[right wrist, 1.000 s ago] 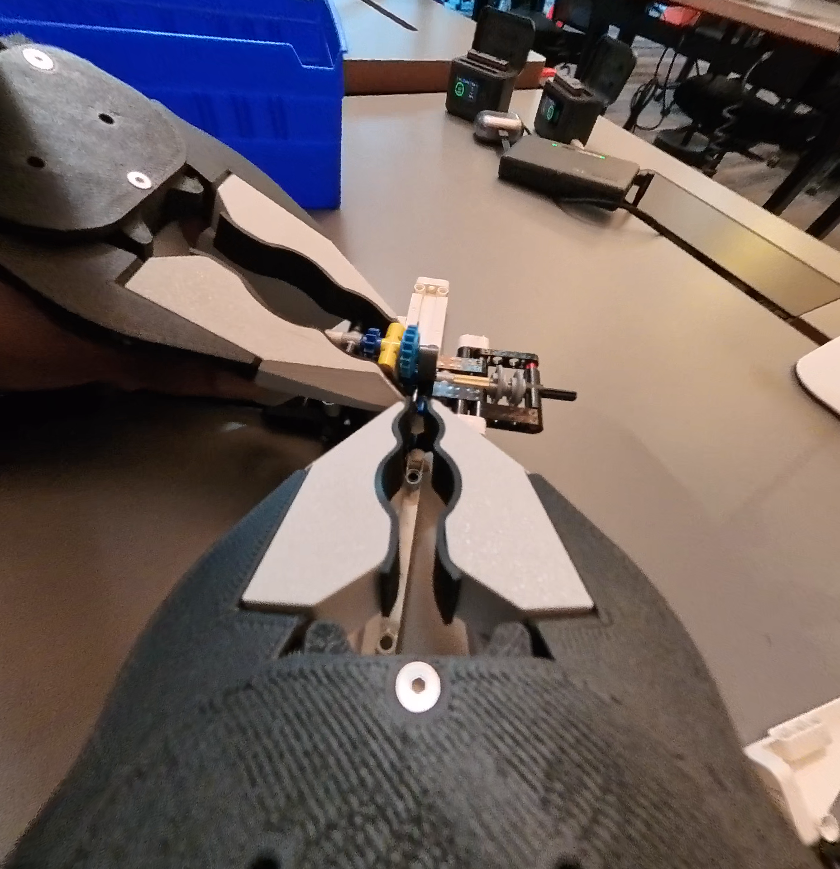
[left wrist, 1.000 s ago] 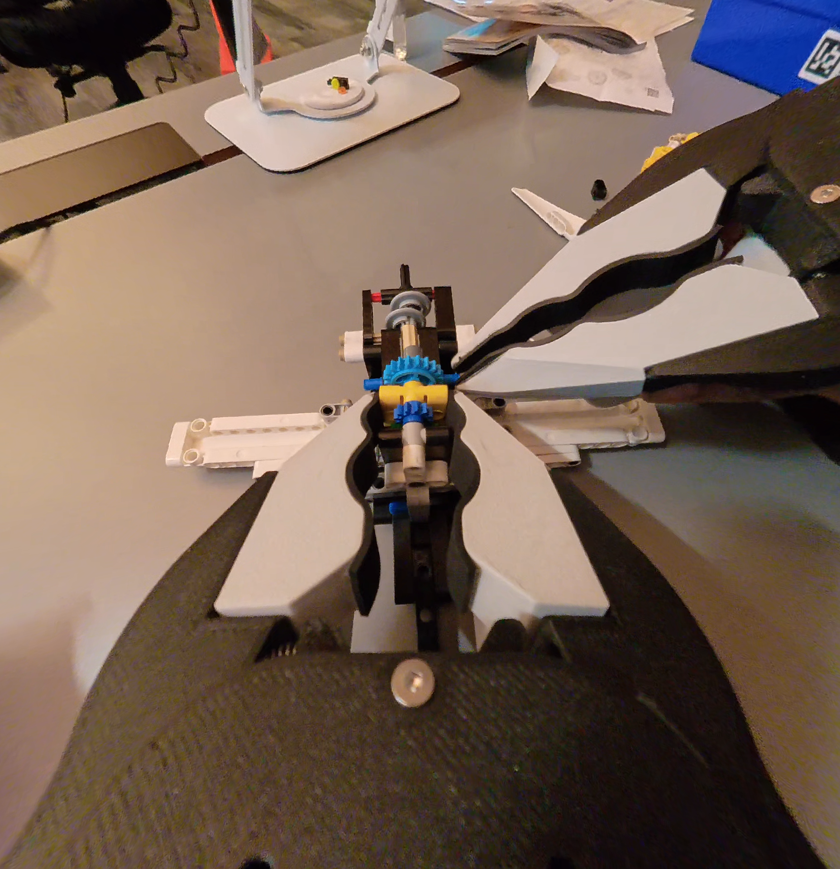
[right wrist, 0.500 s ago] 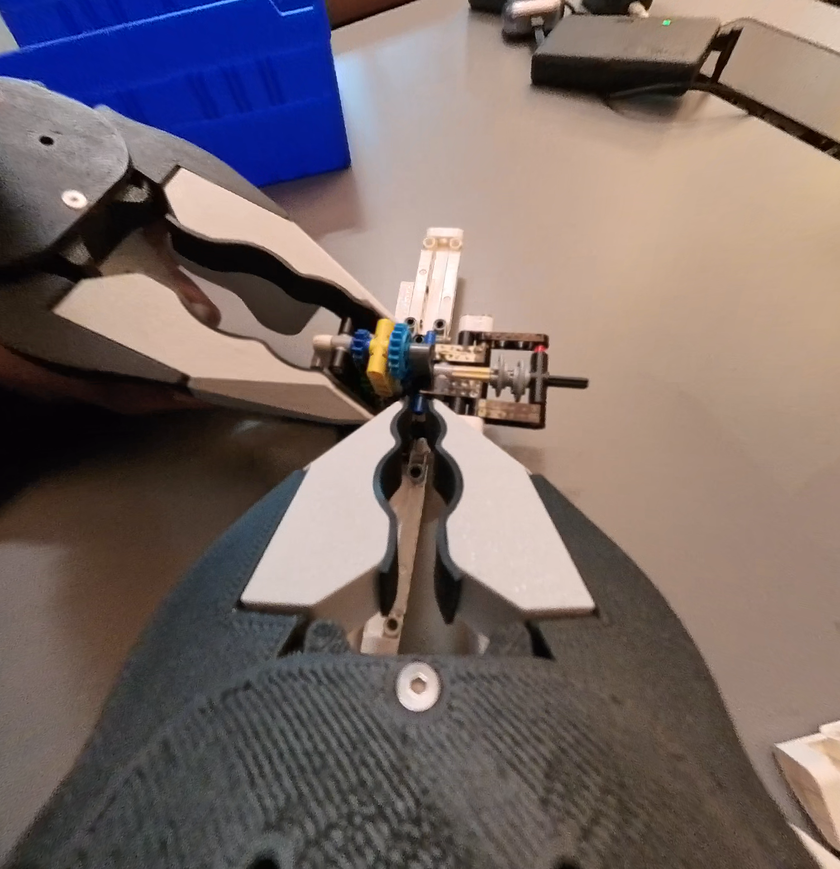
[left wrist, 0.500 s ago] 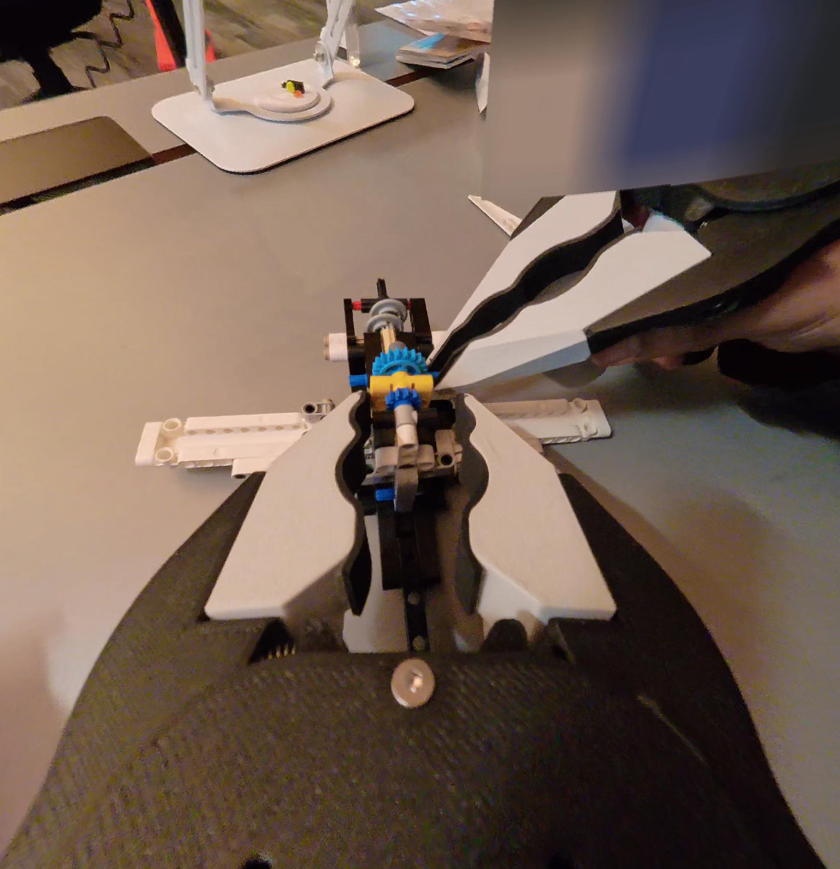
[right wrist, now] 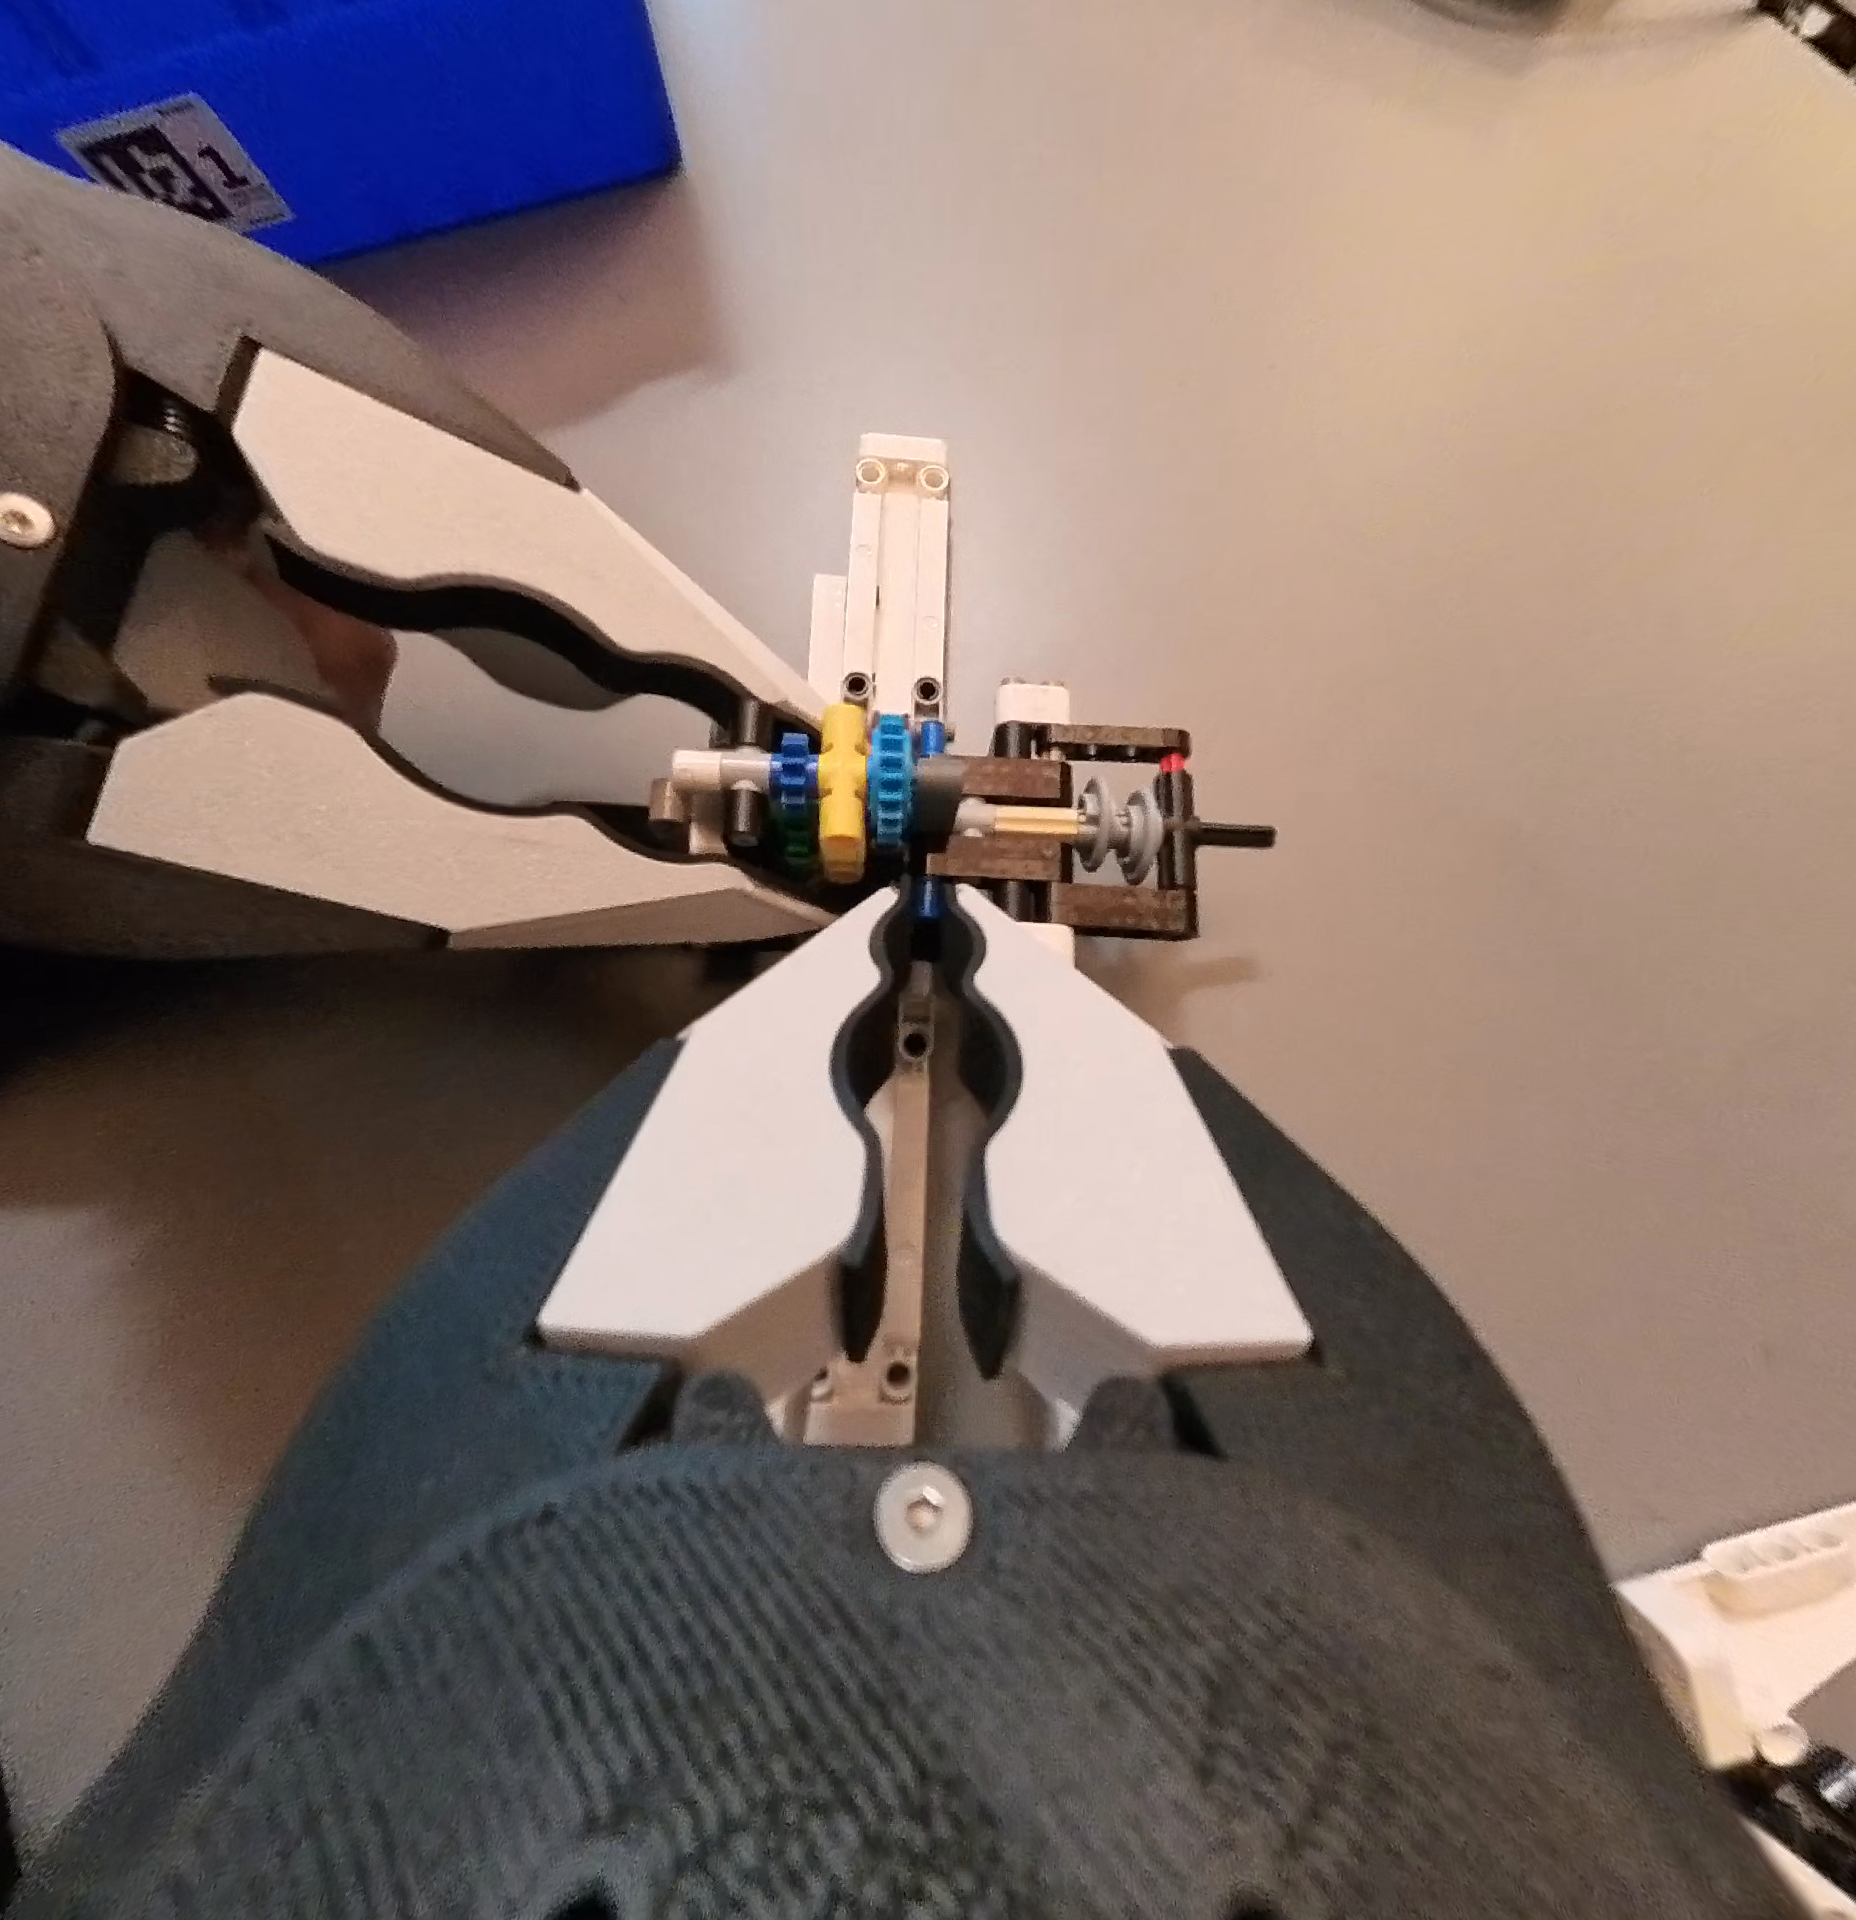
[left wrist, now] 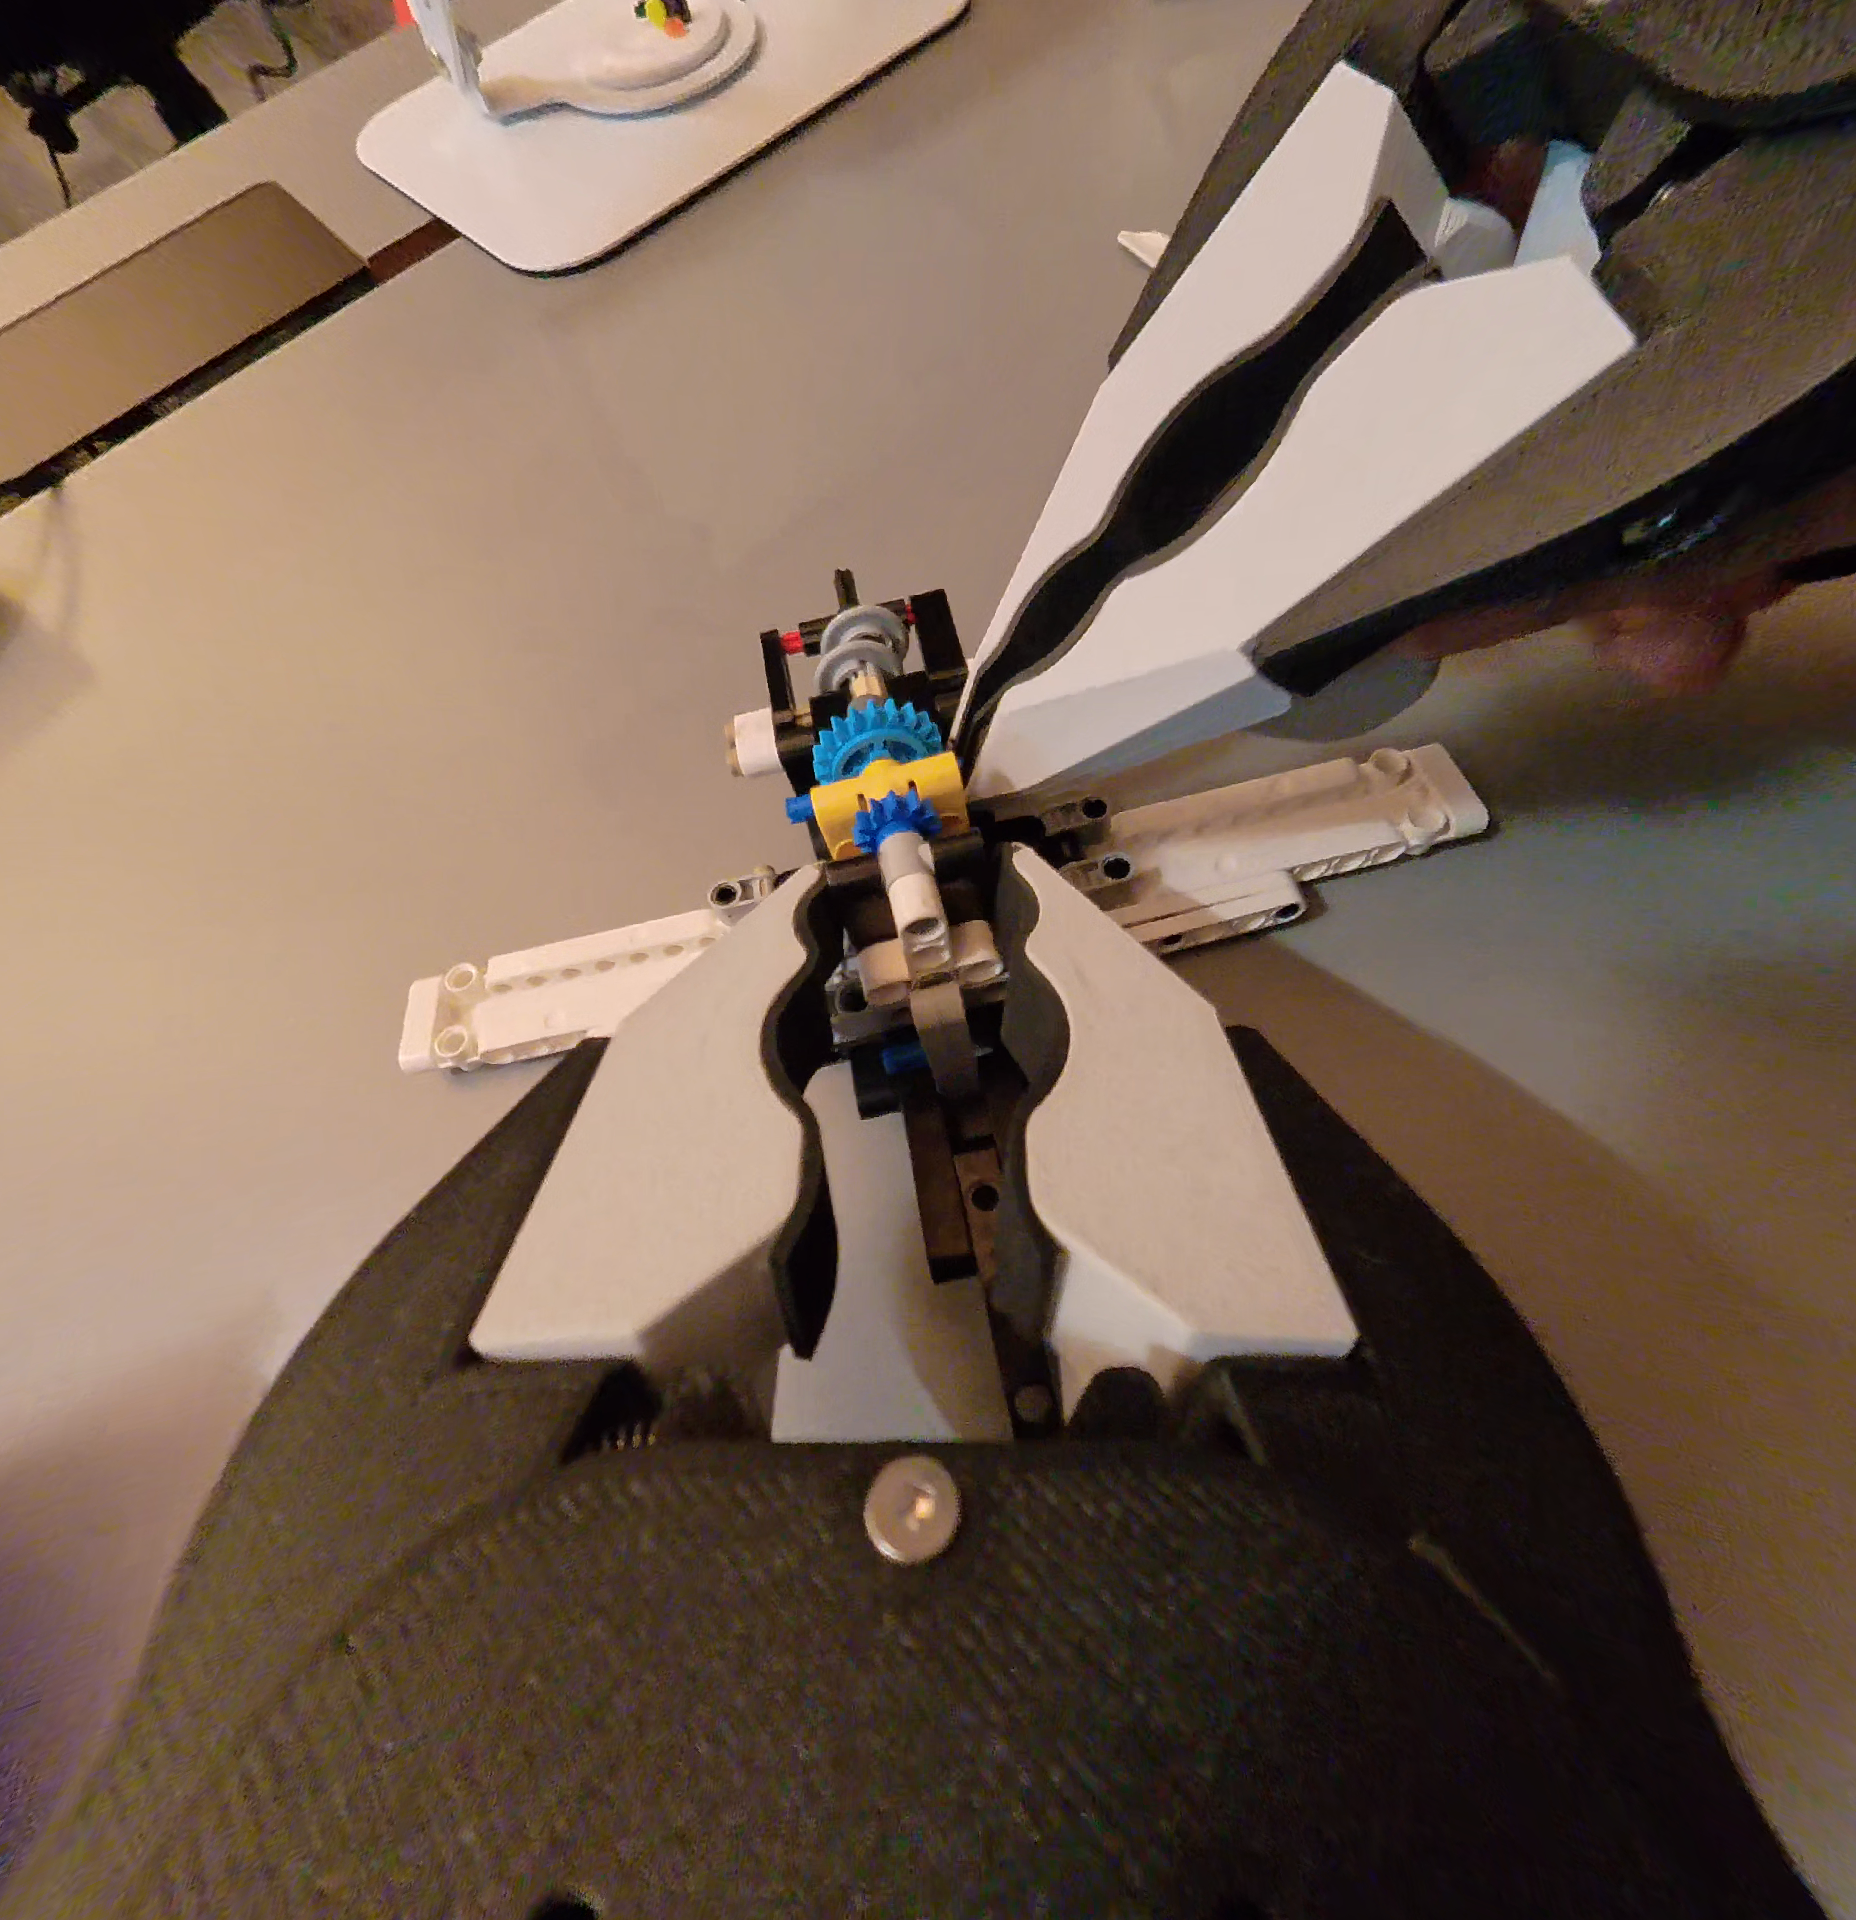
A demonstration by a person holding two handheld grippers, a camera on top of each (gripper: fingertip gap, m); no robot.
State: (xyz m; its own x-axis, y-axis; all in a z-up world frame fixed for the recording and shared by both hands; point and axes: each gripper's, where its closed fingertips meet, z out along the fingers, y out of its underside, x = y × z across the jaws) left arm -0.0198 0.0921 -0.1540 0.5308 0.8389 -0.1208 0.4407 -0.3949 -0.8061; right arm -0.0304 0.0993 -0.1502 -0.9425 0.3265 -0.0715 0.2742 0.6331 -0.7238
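The left gripper (left wrist: 913,883) now squeezes the brick model (left wrist: 882,769) tighter than before, while the right gripper (right wrist: 929,902) stays pinched on its blue pin (right wrist: 929,896).

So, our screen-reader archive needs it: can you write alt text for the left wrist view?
The left gripper straddles a toy-brick gear assembly on a grey table, its fingers either side. The right gripper, fingers nearly together, touches the assembly's right side beside white beams.
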